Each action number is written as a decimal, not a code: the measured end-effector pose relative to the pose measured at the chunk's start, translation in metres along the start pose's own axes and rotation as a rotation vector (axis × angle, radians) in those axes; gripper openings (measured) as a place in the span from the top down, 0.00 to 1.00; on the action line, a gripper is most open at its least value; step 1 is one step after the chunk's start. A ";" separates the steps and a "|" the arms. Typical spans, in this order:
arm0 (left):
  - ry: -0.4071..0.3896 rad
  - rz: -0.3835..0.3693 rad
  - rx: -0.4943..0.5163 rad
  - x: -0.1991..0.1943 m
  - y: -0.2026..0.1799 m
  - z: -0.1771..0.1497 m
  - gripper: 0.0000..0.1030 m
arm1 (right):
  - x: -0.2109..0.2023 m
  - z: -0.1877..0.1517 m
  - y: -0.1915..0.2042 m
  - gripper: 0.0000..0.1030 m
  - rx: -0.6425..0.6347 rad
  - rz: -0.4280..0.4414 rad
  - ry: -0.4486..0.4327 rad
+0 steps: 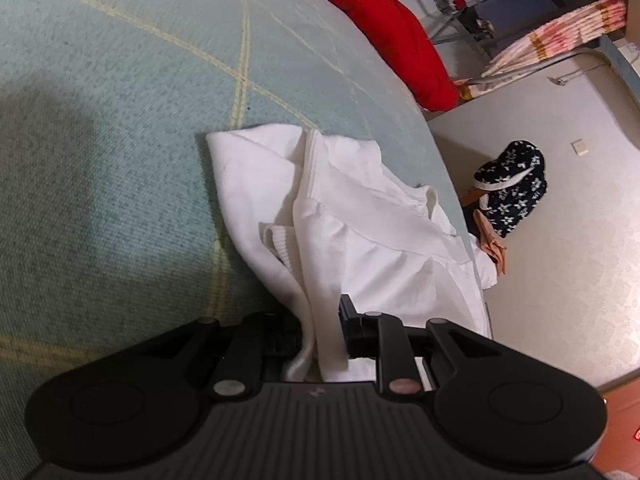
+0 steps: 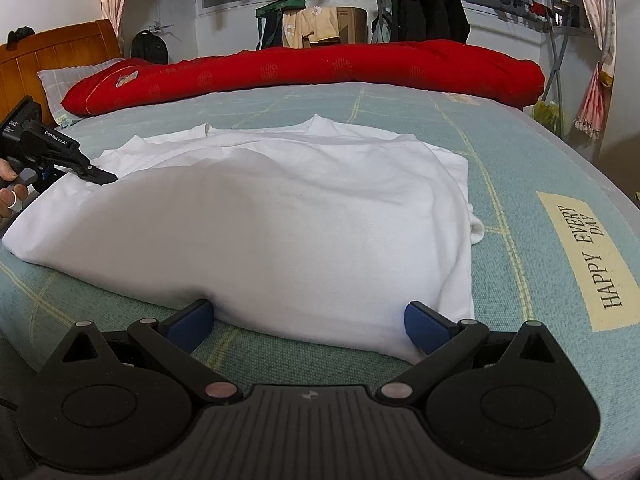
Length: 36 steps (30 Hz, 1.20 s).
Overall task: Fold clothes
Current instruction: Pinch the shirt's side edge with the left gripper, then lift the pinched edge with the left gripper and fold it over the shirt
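Shirt point(image 2: 288, 216) — white, rumpled, spread flat

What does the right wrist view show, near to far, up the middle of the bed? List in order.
right gripper → white shirt → green bedsheet → red quilt roll → hanging dark jackets

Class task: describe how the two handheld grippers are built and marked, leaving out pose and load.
Both are matte black, with ribbed bases, round pivot housings and silver rivets. The right gripper has blue finger pads. The left gripper carries white CenRobot.AI lettering.
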<state>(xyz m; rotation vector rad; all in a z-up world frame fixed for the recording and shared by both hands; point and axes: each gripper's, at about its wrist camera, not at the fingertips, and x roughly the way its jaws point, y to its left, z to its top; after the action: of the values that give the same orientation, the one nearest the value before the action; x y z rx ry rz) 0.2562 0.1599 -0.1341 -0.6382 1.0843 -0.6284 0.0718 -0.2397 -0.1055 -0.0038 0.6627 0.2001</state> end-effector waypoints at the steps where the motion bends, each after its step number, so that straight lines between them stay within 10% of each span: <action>1: -0.001 0.007 0.002 0.000 -0.001 0.000 0.80 | 0.000 0.000 0.000 0.00 -0.001 0.000 0.001; 19: -0.018 0.248 0.106 -0.003 -0.052 -0.005 0.83 | -0.006 0.004 -0.003 0.00 -0.018 0.030 0.013; 36: -0.080 0.253 0.175 -0.037 -0.109 -0.002 0.85 | 0.026 0.095 0.025 0.00 0.110 0.463 -0.093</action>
<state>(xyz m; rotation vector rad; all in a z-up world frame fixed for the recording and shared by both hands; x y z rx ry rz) 0.2258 0.1149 -0.0328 -0.3646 1.0032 -0.4681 0.1450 -0.2045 -0.0449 0.2655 0.5732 0.6052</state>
